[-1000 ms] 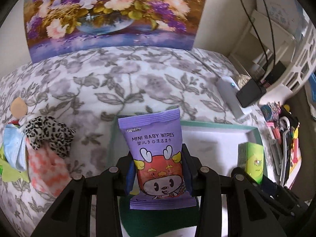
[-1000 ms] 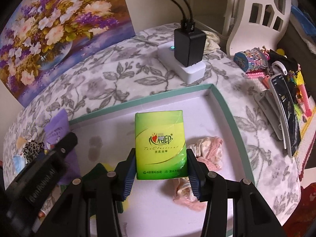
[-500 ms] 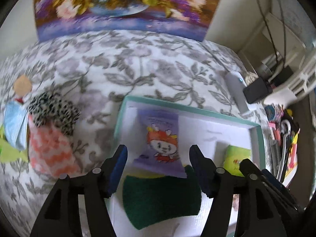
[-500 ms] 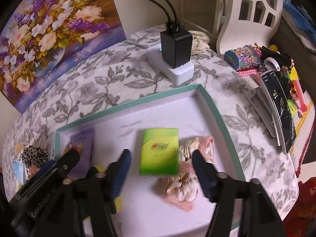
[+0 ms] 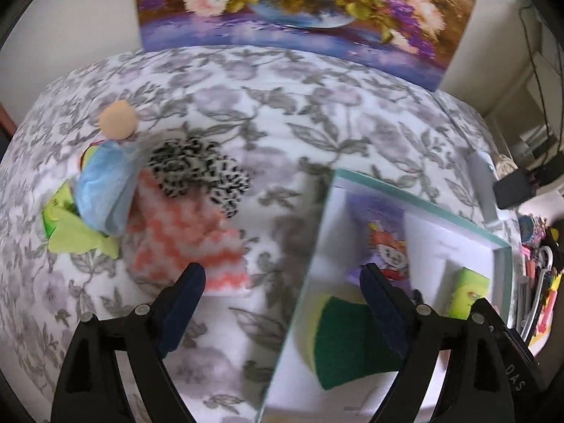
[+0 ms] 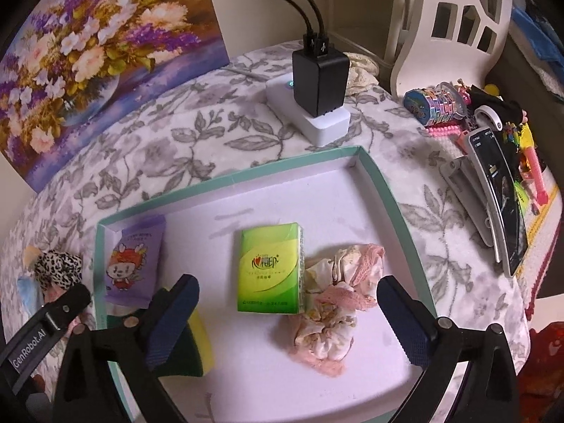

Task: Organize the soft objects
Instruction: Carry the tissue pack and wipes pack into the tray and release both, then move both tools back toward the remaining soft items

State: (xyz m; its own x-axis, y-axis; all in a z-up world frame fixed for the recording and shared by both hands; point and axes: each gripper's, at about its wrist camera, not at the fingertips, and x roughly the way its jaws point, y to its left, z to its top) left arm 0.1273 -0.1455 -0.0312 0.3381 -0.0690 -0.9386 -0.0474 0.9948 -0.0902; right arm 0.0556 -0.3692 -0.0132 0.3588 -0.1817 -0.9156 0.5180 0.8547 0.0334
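A white tray with a teal rim [image 6: 282,165] holds a purple baby wipes pack [image 6: 135,261], a green tissue pack [image 6: 269,268], a crumpled pink lace cloth [image 6: 338,299] and a green and yellow sponge [image 6: 199,342]. My right gripper [image 6: 287,285] hangs above the tissue pack, jaws opening wide, touching nothing. My left gripper [image 5: 282,275] straddles the tray's left rim [image 5: 306,282], jaws opening with nothing held. Left of the tray lie a pink chevron cloth [image 5: 190,243], a leopard scrunchie [image 5: 201,172], a blue mask [image 5: 102,190] and a lime cloth [image 5: 74,236].
A black charger [image 6: 319,77] sits on a white power block [image 6: 317,123] behind the tray. To the right are a phone on a stand [image 6: 500,197] and small toys [image 6: 437,102]. A flower painting [image 5: 299,7] leans at the back. A floral cloth [image 5: 282,112] covers the table.
Both grippers let go and opened: the wipes pack and the tissue pack now lie flat in the tray. The left gripper swung left over the tray's rim, toward the pile.
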